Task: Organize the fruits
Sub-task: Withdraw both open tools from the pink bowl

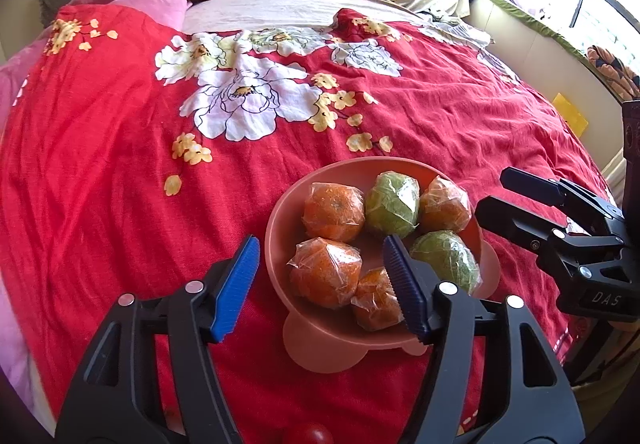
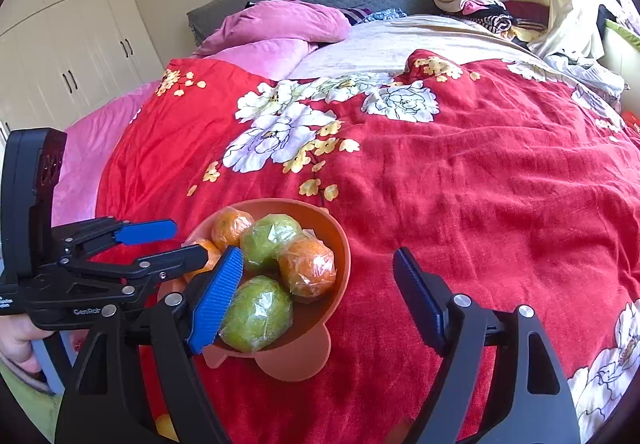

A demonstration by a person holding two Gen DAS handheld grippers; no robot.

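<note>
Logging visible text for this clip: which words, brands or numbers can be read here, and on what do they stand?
"DAS": white letters on the black body of the right gripper, left wrist view.
"GenRo", cut off behind a finger: white letters on the black body of the left gripper, right wrist view.
Small white print at that body's left edge: too small to read.

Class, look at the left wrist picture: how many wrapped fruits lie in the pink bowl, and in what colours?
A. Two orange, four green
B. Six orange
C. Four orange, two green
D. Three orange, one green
C: the pink bowl holds four wrapped orange fruits and two green fruits.
</note>
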